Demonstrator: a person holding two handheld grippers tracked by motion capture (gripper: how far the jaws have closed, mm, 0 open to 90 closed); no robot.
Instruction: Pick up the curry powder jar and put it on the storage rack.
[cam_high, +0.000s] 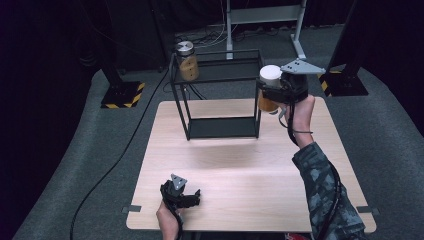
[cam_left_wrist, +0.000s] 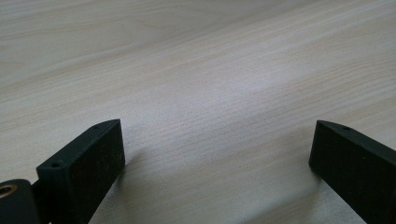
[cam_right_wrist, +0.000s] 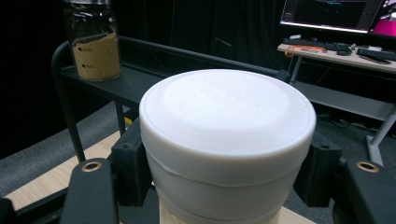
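Fingers of right gripper clenched on white-lidded jar, held up by the black shelf rack's top tier, prob. to set it there w/ the other jar. Left gripper rests released, nothing btwn its fingers, low on the pale wood surface. Room dark; grey carpet, monitor desk beyond.

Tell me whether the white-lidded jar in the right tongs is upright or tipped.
Upright. The white-lidded jar shows its flat lid facing up, with the right tongs clamping its sides beside the rack.
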